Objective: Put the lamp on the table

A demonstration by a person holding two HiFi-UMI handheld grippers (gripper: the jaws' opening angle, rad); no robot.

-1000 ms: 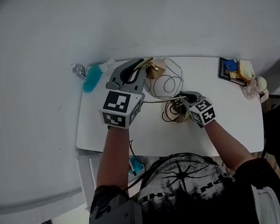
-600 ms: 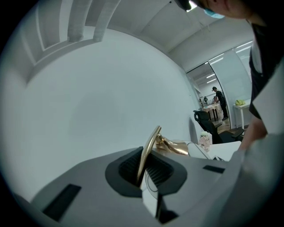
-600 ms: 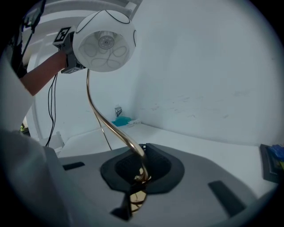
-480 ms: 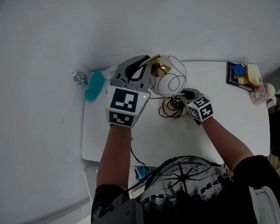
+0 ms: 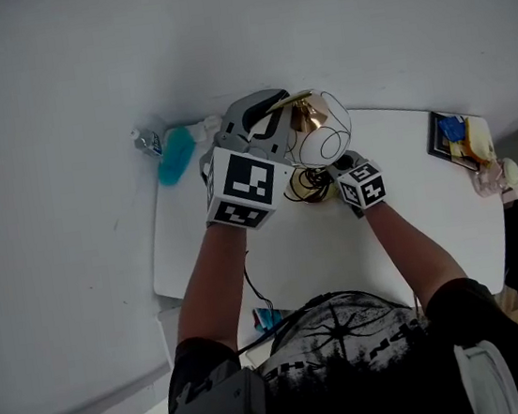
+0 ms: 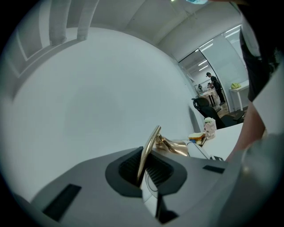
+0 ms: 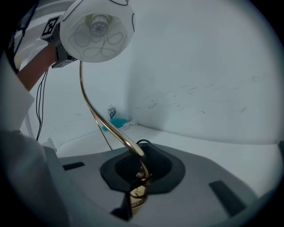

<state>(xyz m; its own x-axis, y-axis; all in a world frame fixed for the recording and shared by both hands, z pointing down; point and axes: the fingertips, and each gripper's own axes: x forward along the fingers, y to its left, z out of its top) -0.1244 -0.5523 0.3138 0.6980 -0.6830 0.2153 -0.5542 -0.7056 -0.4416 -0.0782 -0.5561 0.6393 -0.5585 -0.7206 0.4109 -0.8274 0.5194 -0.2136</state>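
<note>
**Head view:** the left gripper [image 5: 274, 106] and right gripper [image 5: 341, 164] both clamp the lamp [image 5: 319, 127] over the table [image 5: 432, 226] (far edge, by the wall). The cable coil [image 5: 305, 186] just beside the right jaws could snag.

**Left gripper view:** the jaws are closed on the thin brass stem [image 6: 147, 148], which could swivel between the pads.

**Right gripper view:** the jaws pinch the stem's lower end. The base is cut off, so table contact is undeterminable.

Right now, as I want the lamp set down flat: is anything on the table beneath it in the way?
Only a coiled cord, apparently its own, sits under the lamp, over the table. The blue thing and bottle at the left corner and the clutter at the right corner lie well aside.
</note>
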